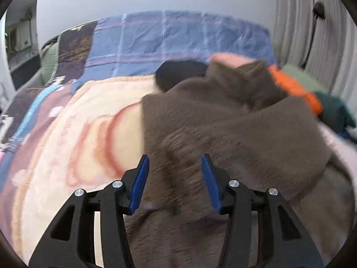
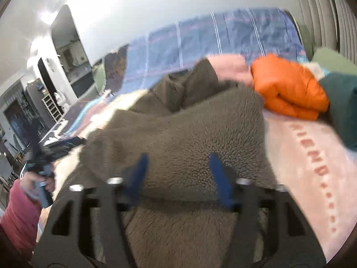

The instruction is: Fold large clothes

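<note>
The bed [image 1: 156, 35] filled most of the room, spread with a blue checked cover at the far side and a cream blanket [image 1: 67, 134] with pink rings nearer. On the blanket lay the brown fleece jacket [image 1: 223, 129], bunched up in heavy folds, its lower edge reaching down between both tools. To the right of it, a pink towel [image 2: 308, 156] with a line of red letters lay flat, and behind that sat a folded orange jacket [image 2: 287, 89] with a dark green garment [image 2: 341, 102] just beside it on the right. A black item [image 1: 178, 73] showed at the far edge of the fleece.

The left gripper [image 1: 175, 183] hung over the fleece's near left part, its blue fingers [image 1: 139, 185] standing apart with fleece between them; whether the pads pressed the cloth I could not tell. The right gripper [image 2: 179, 178] was blurred, its fingers also parted around a thick fold of fleece, grip equally unclear. In the right wrist view, a hand [image 2: 38, 185] in a red sleeve held the left tool's handle at the far left.
</note>
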Tool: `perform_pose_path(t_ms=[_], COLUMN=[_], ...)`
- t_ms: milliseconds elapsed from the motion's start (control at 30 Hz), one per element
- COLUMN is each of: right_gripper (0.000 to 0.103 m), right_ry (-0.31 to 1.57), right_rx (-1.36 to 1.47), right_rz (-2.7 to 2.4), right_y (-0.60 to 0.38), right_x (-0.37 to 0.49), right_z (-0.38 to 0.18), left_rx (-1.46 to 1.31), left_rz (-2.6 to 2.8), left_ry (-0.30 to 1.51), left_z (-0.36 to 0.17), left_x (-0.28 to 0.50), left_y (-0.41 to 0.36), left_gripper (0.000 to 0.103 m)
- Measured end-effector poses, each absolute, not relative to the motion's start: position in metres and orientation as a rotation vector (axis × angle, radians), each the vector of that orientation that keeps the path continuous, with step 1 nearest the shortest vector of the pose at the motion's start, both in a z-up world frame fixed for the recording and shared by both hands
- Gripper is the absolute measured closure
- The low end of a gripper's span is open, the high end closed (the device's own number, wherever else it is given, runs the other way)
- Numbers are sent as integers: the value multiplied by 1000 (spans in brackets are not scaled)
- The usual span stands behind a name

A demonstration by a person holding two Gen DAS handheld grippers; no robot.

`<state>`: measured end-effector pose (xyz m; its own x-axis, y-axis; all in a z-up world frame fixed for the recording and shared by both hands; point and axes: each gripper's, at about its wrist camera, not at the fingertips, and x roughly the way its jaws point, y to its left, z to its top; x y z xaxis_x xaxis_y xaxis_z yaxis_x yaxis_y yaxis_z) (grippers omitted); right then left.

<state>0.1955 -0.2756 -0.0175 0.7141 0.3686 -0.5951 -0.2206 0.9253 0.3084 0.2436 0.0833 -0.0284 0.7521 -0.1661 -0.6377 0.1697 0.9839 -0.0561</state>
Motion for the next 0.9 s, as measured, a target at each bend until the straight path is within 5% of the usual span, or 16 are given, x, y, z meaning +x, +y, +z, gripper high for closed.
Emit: perform_pose_path(t_ms=[133,233,333,467,667,700,800,900], right_gripper=[66,62,60,51,43,42,42,36], right_ry=[879,845,846,846,829,821,772,625], right_rx=[101,80,74,106,104,106,113,105], right_rz=[175,173,180,210,236,238,239,235], right_y=[-259,-256,-256,-258,-254,-254,-255,-261], right_x=[235,228,223,223,218,216,205,189], right_z=[-101,-98,-103,-101,-94,-91,-71,-30], left_rx=[135,248,106,-49,-114,-117,-138,-135], left_rz=[-154,-109,-168,-257,-254,-252,-266,-326], left_ry=[708,801,788,833,833,838,807,672], left_z=[-45,-102,-88,-78,-73,-73,-67,-20], left_x=[257,274,271,272,281,282,292,277], left_y=[54,43,64,81,86,85,83,81], left_gripper=[46,39,39,55,47,50,81,82])
